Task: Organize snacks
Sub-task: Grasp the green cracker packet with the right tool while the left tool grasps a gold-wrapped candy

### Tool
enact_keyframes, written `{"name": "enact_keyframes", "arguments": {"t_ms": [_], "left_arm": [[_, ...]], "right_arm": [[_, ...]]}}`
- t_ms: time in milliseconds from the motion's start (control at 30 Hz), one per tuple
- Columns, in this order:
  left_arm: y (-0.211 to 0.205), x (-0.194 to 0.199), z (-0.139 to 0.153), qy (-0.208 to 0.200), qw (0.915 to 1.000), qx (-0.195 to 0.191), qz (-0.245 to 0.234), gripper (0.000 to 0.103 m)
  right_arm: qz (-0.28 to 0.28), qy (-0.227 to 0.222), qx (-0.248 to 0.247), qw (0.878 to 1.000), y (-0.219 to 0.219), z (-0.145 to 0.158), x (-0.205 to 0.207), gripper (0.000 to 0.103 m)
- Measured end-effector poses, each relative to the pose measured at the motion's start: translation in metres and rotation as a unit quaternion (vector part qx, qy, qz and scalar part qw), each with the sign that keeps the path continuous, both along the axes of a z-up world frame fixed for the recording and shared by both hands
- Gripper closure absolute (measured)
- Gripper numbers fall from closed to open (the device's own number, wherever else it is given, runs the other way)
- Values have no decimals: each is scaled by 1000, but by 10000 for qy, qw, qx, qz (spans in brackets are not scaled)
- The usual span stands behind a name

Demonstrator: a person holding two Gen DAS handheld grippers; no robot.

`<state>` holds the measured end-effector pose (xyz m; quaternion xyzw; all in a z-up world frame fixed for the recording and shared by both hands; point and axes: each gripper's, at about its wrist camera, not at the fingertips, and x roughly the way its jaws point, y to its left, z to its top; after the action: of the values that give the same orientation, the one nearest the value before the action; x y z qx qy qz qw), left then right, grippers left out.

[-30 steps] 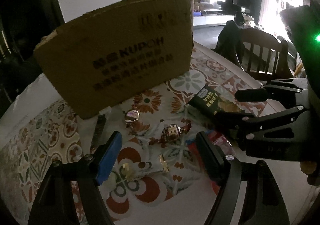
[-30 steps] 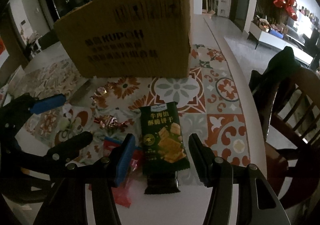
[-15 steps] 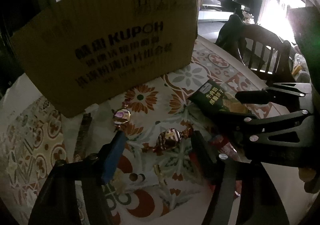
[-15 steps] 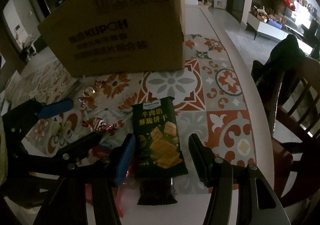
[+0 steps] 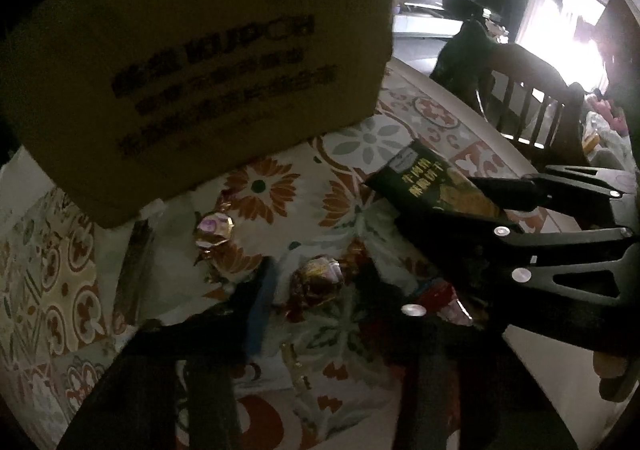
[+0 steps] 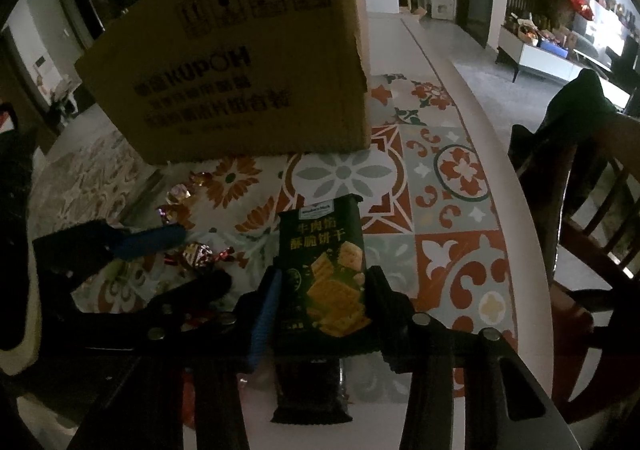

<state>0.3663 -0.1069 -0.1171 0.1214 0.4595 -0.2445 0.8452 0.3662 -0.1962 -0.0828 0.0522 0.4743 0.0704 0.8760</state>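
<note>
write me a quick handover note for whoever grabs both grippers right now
Left gripper: fingers either side of a foil-wrapped candy, not clearly shut on it.
Right gripper: closing around the green cracker packet; grip unconfirmed.
On the patterned table: a second candy, a dark packet under the crackers, a red wrapper.
Cardboard box stands behind them.
Done: nothing visibly boxed. Left: lift both items, then the others.

The cardboard box (image 6: 240, 74) reads "KUPOH"; the dark green biscuit packet (image 6: 324, 262) reads "牛肉馅 酥脆饼干".
</note>
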Motion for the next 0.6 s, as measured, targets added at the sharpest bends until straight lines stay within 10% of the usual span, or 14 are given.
{"name": "enact_keyframes", "arguments": {"t_ms": [600], "left_arm": [[6,-14,25,-131,9995,-221,200,79]], "right_arm": [[-33,-500,10,9987,1,18,-18,86]]}}
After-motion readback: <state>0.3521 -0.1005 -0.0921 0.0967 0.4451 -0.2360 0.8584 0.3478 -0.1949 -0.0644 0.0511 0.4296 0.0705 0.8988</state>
